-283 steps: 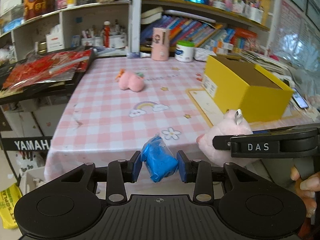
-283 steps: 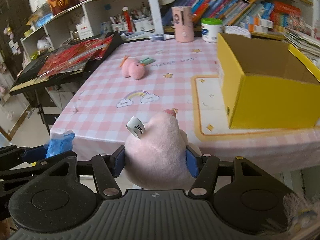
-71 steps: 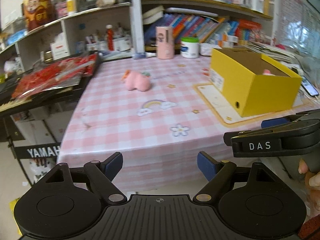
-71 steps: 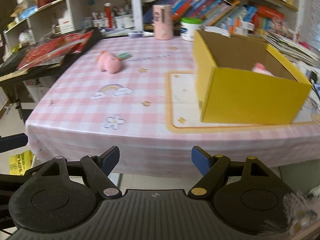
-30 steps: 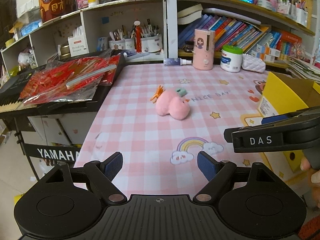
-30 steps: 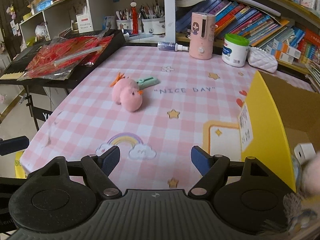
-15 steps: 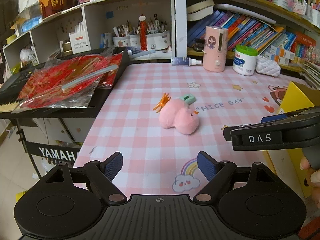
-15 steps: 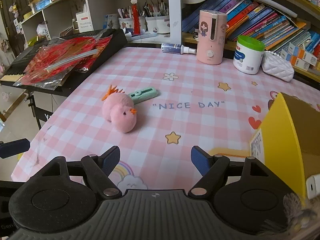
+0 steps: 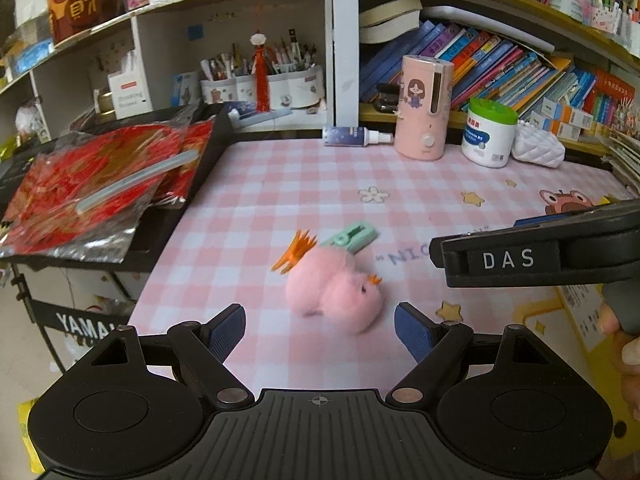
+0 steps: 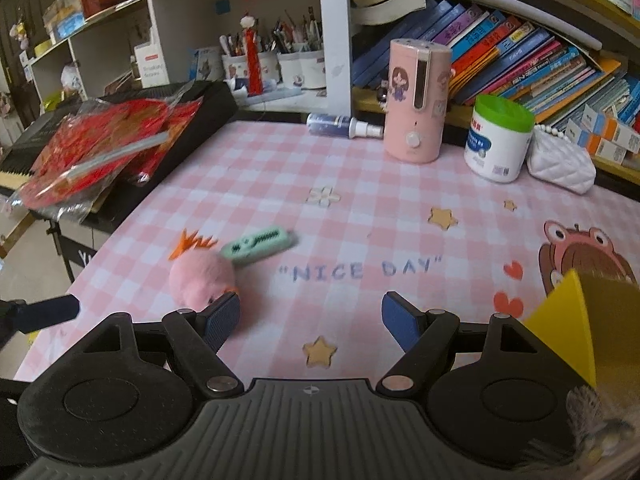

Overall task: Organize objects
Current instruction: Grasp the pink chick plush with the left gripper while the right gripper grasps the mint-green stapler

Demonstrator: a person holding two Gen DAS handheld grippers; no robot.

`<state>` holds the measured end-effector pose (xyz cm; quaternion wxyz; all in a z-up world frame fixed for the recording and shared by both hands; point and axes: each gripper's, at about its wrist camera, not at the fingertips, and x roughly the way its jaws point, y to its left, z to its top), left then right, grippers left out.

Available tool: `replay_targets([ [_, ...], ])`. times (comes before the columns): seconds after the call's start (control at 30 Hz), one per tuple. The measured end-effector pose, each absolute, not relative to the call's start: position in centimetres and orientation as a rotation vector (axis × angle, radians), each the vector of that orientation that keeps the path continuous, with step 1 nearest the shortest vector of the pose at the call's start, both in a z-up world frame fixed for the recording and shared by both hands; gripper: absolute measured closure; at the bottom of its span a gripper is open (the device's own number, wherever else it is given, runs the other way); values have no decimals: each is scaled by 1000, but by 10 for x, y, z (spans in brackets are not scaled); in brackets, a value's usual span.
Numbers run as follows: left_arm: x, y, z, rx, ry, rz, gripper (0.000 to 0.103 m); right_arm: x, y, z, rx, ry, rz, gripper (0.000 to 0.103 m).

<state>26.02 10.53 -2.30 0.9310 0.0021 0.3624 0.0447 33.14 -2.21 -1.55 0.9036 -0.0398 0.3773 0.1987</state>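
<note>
A pink plush chick (image 9: 334, 290) with an orange crest lies on the pink checked tablecloth (image 9: 280, 184), with a mint green clip (image 9: 352, 236) touching its far side. My left gripper (image 9: 320, 330) is open and empty, just short of the chick, jaws wide on either side of it. My right gripper (image 10: 310, 318) is open and empty; the chick (image 10: 202, 276) is at its left finger and the clip (image 10: 260, 246) lies beyond. A corner of the yellow box (image 10: 576, 320) shows at the right.
A pink humidifier (image 10: 416, 100), a white jar with a green lid (image 10: 500, 140), a white pouch (image 10: 560, 164) and a spray bottle (image 10: 344, 124) stand along the table's back edge. A keyboard with red packets (image 10: 108, 140) is at the left. Shelves of books rise behind.
Both grippers have moved forward over the table toward the chick and clip, which now sit much closer. The yellow box has slid out to the right edge.
</note>
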Motion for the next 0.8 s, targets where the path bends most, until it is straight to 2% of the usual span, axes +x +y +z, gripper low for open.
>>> replay_targets([
  [0.53,332,107,-67,-67,819,145,20,379,-18,-13,-72,757,398,26],
  [0.63,337,109,-73,-82,830,154,23,383,-16,-15,-81,759,403,26],
  [0.67,339,111,-75,-89,837,153,27,384,-16,-16,-82,761,405,26],
  [0.8,334,116,-73,-96,832,152,30,388,-12,-20,-85,770,420,26],
])
